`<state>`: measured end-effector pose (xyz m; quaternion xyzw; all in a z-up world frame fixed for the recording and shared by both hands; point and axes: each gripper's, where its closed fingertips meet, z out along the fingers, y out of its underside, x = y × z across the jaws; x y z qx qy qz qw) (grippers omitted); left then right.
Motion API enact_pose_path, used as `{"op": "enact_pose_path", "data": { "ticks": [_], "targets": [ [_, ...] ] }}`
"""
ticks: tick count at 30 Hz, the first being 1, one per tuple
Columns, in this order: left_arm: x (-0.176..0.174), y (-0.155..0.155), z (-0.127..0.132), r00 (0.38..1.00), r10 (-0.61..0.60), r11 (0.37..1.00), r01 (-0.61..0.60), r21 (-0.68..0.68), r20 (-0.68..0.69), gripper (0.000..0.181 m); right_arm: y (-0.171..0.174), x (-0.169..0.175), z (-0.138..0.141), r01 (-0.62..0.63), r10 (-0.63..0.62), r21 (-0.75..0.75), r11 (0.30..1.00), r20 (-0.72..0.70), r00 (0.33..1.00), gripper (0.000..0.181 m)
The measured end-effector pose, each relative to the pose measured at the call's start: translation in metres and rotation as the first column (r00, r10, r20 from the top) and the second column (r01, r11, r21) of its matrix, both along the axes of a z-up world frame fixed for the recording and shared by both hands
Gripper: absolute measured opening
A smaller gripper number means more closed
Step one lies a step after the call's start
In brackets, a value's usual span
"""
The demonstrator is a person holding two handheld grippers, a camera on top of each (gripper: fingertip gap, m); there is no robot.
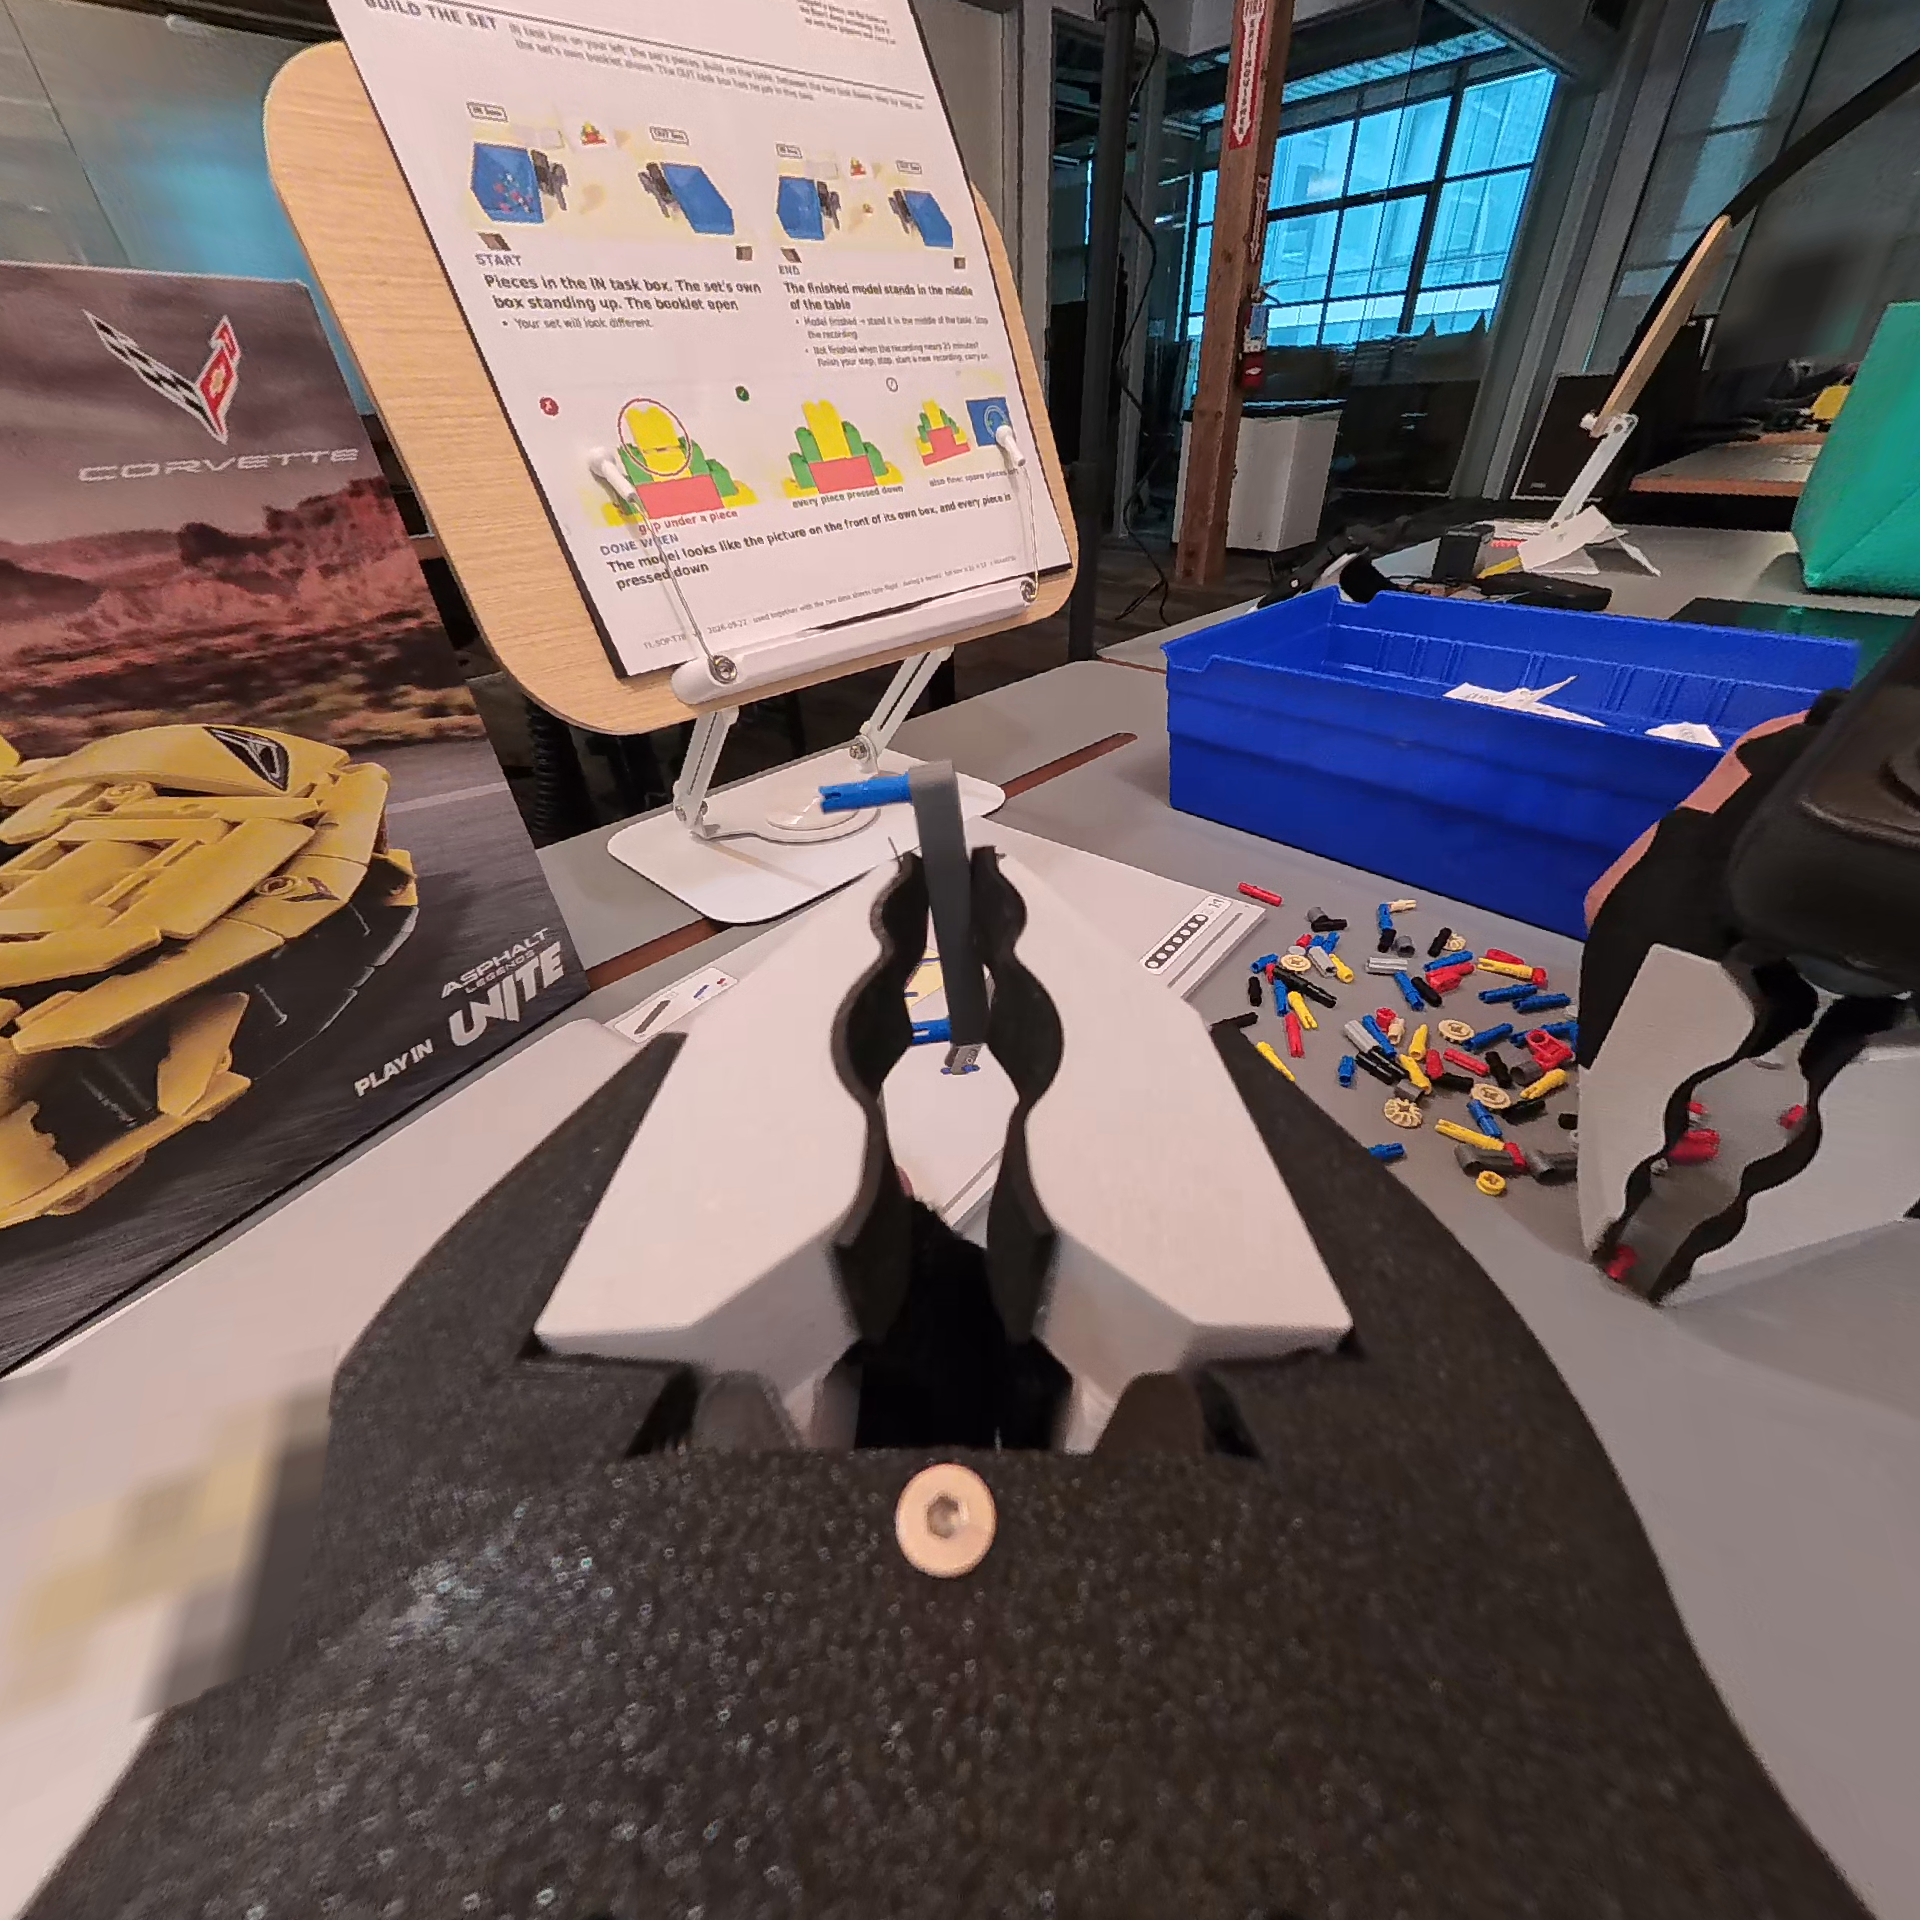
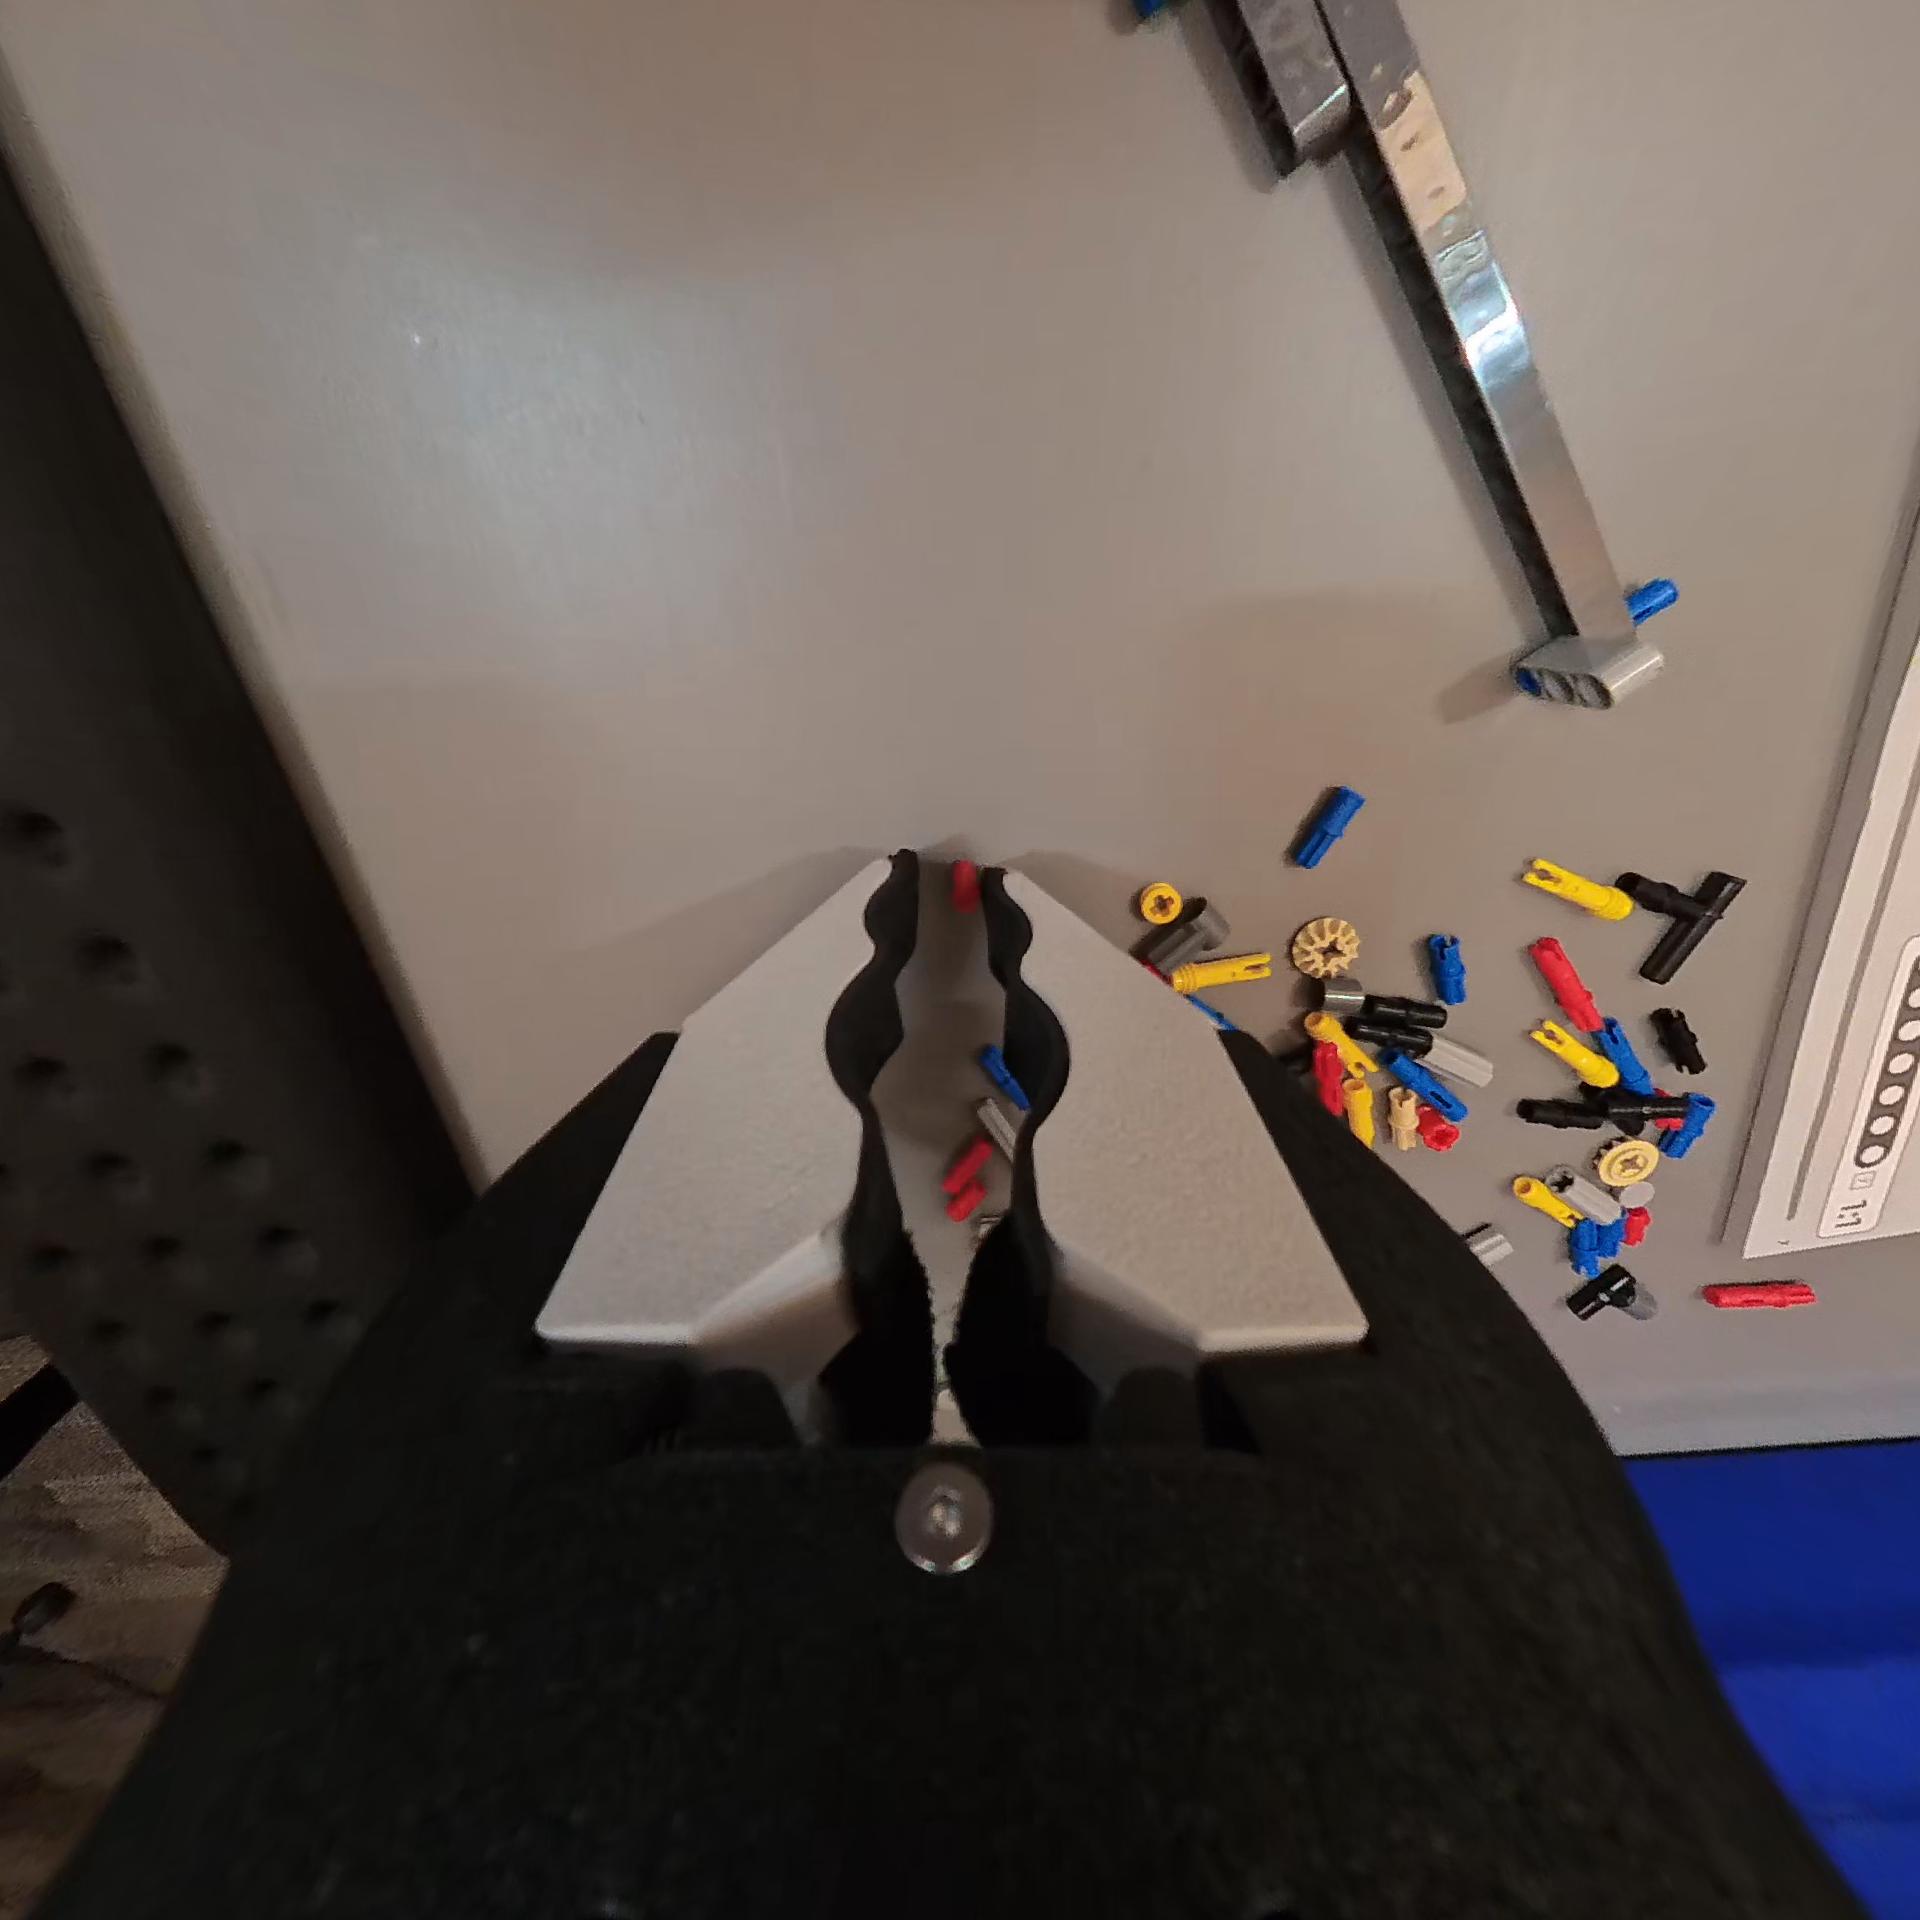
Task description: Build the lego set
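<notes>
Grey beam point(image 1: 951, 914) stands clamped in the left tool point(image 1: 948, 883).

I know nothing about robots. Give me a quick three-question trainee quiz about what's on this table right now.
1. True or false: the left tongs are shut on a grey beam that carries blue pins.
2. What colour is the car pictured on the set's box? A red, B yellow, C green.
3. What lies on the table beneath the right tongs?

Key: 1 true. 2 B. 3 loose small pieces in red, blue, yellow, black and grey.
</notes>
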<state>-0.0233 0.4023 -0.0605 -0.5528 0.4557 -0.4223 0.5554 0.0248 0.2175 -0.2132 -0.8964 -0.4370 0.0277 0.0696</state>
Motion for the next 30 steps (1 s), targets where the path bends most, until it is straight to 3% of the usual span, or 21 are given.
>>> {"op": "enact_pose_path", "data": {
  "ticks": [22, 30],
  "targets": [
    [0.0011, -0.0019, 0.0, 1.0, -0.003, 1.0, 0.003, 0.011, -0.001, 0.006, 0.0003, 0.0055, -0.0026, 0.029, -0.029, -0.01, 1.0, -0.002, 1.0, 0.007],
    [0.0016, -0.0027, -0.0001, 1.0, -0.006, 1.0, 0.006, 0.013, -0.001, 0.006, -0.0015, 0.0049, -0.0024, 0.032, -0.032, -0.016, 0.999, -0.01, 0.999, 0.018]
  ]
}}
